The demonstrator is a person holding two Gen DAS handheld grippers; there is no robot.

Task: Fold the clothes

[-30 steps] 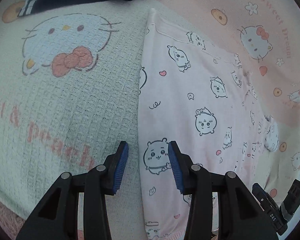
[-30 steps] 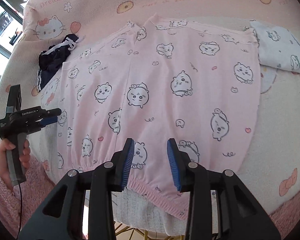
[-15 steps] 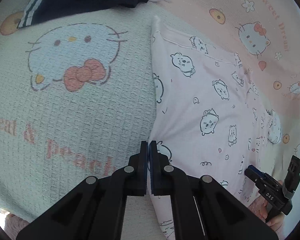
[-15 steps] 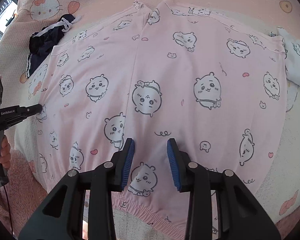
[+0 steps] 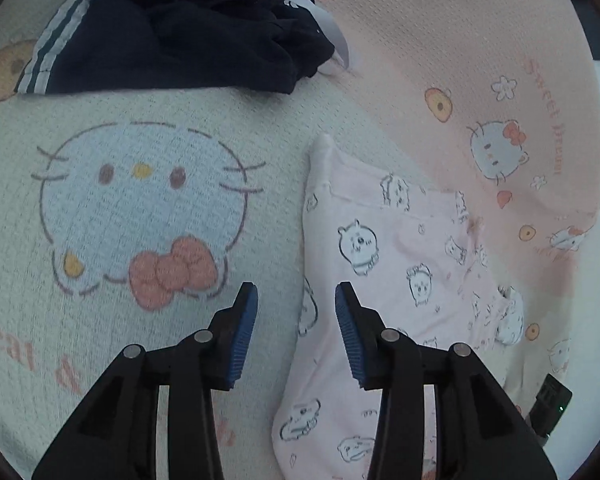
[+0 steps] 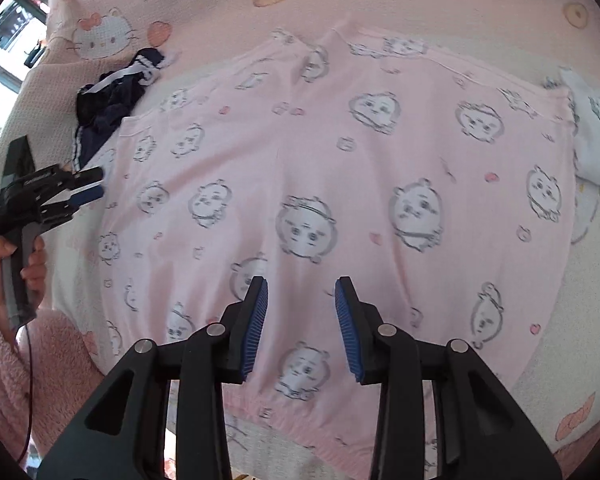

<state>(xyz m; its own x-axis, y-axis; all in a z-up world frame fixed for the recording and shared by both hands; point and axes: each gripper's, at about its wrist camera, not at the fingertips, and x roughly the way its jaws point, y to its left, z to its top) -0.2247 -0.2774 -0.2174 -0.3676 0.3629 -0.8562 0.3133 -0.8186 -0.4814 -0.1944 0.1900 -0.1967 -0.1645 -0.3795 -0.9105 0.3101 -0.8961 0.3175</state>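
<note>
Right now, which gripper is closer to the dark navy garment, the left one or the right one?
Left. The left gripper hovers just beside the navy garment, at the pink shorts' side edge. The right gripper is above the shorts' waistband end, farther away.

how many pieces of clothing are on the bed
3. The pink shorts lie spread flat in the middle, a navy garment sits bunched at their far left corner, and a white printed one lies at the right edge. More may lie out of view.

The blanket (image 5: 500, 60) reads "Sweet Dream"; another part shows "eat &".
</note>
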